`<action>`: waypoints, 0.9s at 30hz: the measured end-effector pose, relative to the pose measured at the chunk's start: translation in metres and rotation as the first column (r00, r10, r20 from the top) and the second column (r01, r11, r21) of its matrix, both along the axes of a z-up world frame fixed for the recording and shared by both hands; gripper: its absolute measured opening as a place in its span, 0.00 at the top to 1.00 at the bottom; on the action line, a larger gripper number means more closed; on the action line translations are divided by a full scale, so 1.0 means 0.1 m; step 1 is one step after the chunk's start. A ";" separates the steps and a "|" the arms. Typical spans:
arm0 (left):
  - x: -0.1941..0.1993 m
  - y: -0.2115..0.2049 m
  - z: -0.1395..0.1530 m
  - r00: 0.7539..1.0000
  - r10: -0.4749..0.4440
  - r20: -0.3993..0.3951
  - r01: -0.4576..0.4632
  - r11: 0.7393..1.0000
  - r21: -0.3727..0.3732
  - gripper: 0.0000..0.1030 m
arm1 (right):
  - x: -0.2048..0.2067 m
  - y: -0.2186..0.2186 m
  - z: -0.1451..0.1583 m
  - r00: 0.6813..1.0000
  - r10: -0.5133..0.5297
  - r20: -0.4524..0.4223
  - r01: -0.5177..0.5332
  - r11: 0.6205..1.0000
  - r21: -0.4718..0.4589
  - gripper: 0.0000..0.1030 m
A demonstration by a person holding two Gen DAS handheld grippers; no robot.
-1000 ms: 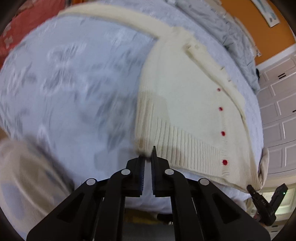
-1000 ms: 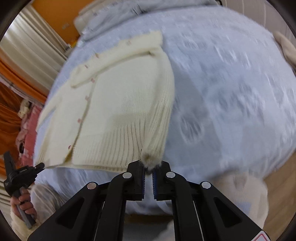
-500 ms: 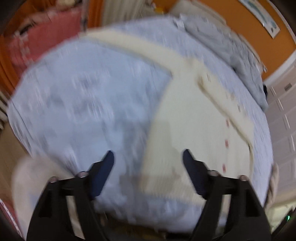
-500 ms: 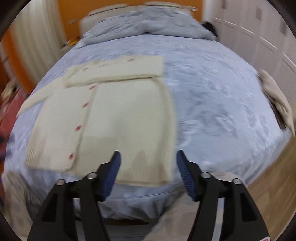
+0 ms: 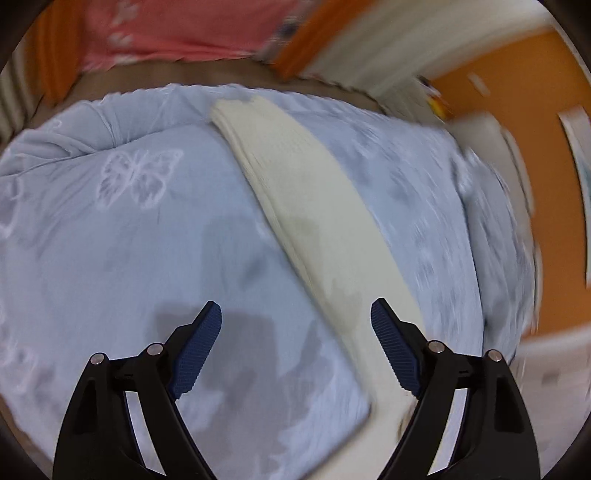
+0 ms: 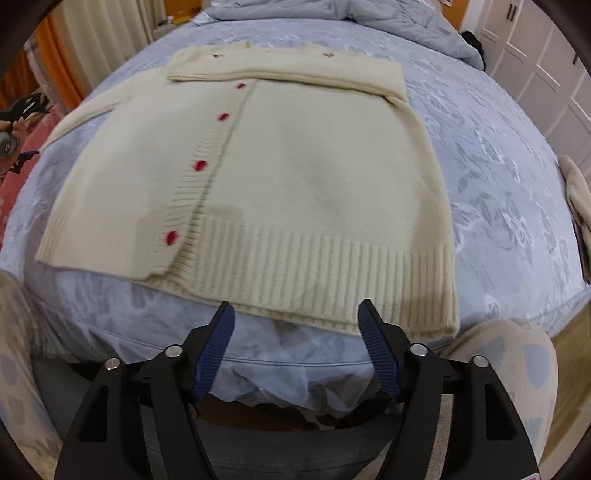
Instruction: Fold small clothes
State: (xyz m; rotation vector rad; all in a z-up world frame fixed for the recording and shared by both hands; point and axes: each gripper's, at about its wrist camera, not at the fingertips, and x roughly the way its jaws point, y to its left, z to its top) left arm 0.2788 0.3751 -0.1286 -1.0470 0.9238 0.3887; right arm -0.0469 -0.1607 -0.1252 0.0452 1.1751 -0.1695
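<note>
A cream knit cardigan [image 6: 295, 177] with red buttons lies flat on the pale blue bed [image 6: 491, 155], front up, its right sleeve folded across the chest. Its other sleeve [image 5: 314, 206] stretches out straight in the left wrist view, running diagonally from the far bed edge toward the left gripper. My left gripper [image 5: 295, 314] is open and empty, just above the near part of that sleeve. My right gripper [image 6: 295, 314] is open and empty, hovering just in front of the ribbed hem at the bed's near edge.
A grey duvet [image 6: 332, 11] is bunched at the head of the bed. A beige garment [image 6: 578, 199] lies at the bed's right edge. White cupboard doors [image 6: 546, 55] stand to the right, an orange wall [image 5: 546, 184] and pink cloth [image 5: 166, 29] beyond the bed.
Both grippers were shut on the cardigan's hem corners; they let go, opened and drew back. The left gripper then swung over to the outstretched sleeve.
</note>
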 end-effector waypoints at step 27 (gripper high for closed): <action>-0.62 -4.31 0.68 0.658 -0.748 0.089 0.727 0.661 0.188 0.34 | -0.05 -0.70 -0.12 0.968 -0.252 0.007 0.241 0.931 0.274 0.29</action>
